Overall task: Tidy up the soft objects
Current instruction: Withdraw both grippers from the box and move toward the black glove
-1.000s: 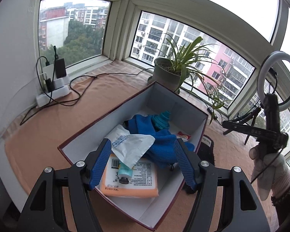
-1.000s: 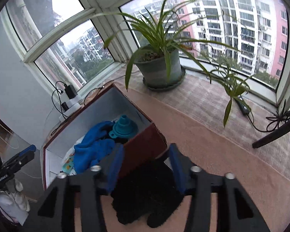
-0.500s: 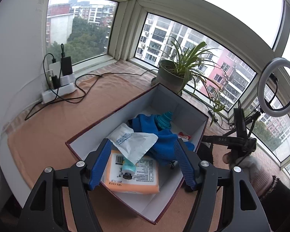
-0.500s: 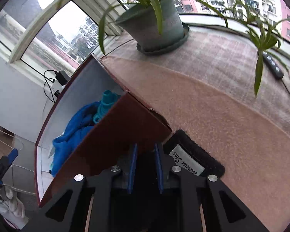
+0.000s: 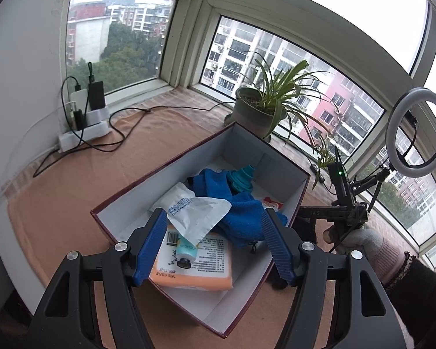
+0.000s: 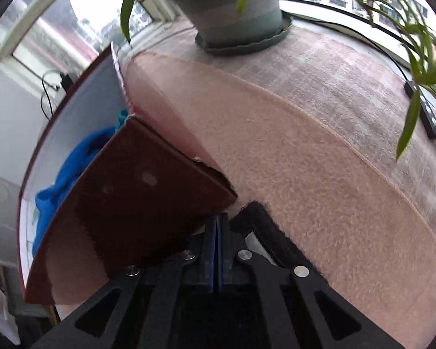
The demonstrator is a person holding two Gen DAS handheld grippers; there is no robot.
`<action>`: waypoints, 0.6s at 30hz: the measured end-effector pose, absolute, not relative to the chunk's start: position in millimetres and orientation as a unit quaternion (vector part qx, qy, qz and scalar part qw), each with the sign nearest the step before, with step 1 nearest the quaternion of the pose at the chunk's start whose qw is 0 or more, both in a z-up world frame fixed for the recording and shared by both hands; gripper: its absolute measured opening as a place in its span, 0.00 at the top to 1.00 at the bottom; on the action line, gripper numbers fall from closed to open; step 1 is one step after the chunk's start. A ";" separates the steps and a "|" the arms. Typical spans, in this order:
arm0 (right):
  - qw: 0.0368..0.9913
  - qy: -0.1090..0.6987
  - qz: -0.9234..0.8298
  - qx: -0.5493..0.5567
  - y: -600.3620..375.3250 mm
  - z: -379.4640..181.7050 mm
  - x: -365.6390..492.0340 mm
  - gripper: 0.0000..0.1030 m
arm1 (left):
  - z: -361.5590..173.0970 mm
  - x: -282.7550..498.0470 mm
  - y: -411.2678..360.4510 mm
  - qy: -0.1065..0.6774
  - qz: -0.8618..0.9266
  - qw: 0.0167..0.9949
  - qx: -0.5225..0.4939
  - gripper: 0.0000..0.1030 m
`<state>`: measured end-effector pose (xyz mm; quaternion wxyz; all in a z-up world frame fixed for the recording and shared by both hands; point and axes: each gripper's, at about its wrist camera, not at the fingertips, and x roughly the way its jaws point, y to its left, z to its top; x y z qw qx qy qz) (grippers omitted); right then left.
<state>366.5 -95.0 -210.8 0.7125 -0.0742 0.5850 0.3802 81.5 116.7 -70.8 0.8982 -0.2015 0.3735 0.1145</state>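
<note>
1. Box (image 5: 279, 157): dark red outside, white inside, open on the peach mat (image 5: 72, 203). It is your collecting point.
2. Already in the box: blue cloth (image 5: 235, 203), teal funnel (image 5: 242, 179), white pouch (image 5: 197, 215), small tube (image 5: 186, 251), orange pack (image 5: 194, 264). This part of the task looks done.
3. Left outside: black cloth (image 6: 264, 218), a fuzzy dark piece with a white label, on the mat just beside the box's near corner. It is the only loose soft thing you can see.
4. Right gripper (image 6: 217, 224): your jaws have just been closing and now stand pressed together, blue pads meeting, down at the black cloth's edge. Whether any fabric is pinched between them cannot be told; the pads hide the contact.
5. Left gripper (image 5: 213, 242): your jaws stand about half wide, empty, hovering over the near end of the box. Nothing is between the pads.
6. Gloved hand (image 5: 360, 241): seen from the left camera, low beside the box's right wall, carrying the right gripper.
7. Remaining, by judgement: lift the black cloth, carry it over the wall, drop it in. The task looks near its end.
8. Not for sorting: plant (image 5: 258, 110), power strip (image 5: 84, 133), ring light (image 5: 415, 132).
</note>
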 end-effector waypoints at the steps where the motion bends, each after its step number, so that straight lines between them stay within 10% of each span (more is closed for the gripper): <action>1: 0.709 0.589 0.380 -0.084 -93.2 -210.4 365.7 1.00 | -70.8 81.3 116.7 0.374 0.114 0.898 -0.203 0.35; 18: 0.699 0.597 0.370 -0.133 -193.4 -203.4 275.5 1.00 | -72.6 90.7 66.8 0.393 0.024 0.900 -0.187 0.35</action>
